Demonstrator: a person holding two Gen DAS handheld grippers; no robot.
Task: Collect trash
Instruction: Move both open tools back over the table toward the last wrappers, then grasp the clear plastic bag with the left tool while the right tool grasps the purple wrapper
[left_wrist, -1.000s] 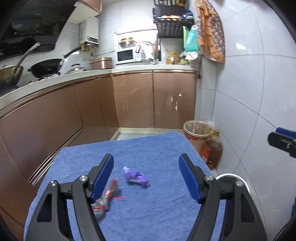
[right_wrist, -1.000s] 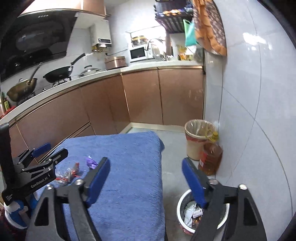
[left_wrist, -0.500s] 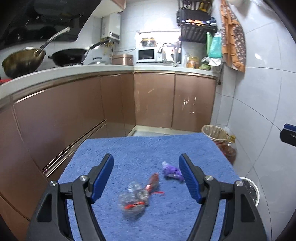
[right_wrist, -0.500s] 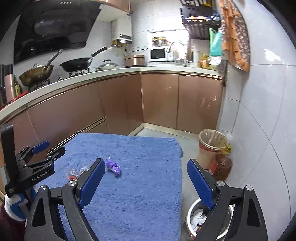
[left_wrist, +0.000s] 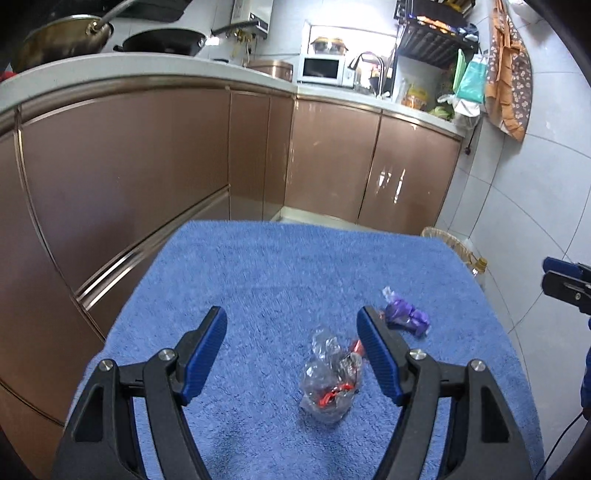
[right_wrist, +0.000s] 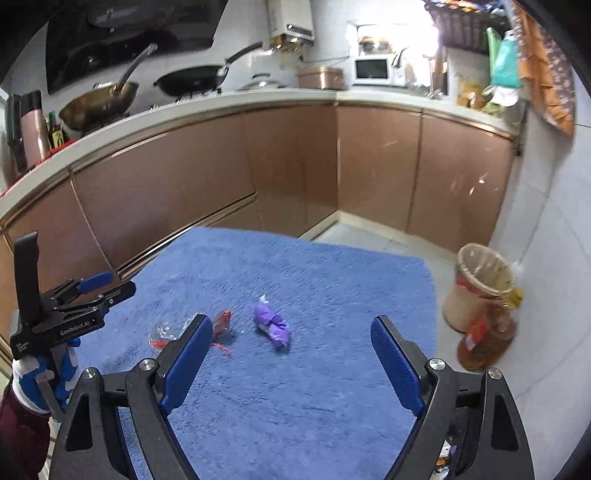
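**Approach phase: two scraps lined up, nothing grabbed yet**

So, the step in hand looks like the reach-in before the first pick. The left gripper (left_wrist: 291, 330) is held with its jaws spread wide over the blue towel (left_wrist: 277, 266), and the clear plastic wrapper (left_wrist: 330, 380) with red bits is framed between the blue pads but not touched by them. The right gripper (right_wrist: 291, 343) is likewise held wide open and empty, and the purple wrapper (right_wrist: 272, 325) is seen between its fingers, further out on the towel.

The two scraps are laid near each other toward the middle of the cloth. Off the towel's right edge, a lined bin (right_wrist: 480, 284) is stood on the floor beside an oil bottle (right_wrist: 487, 332).

Orientation: in the right wrist view, the purple wrapper's long axis is run diagonally, from far-left to near-right. The clear wrapper is crumpled, with its long axis roughly along the left gripper's line of sight.

Next, probably, each gripper needs to be lowered onto its scrap and closed across the short side. Thin film on terry cloth can be missed easily, so a low pinch is called for.
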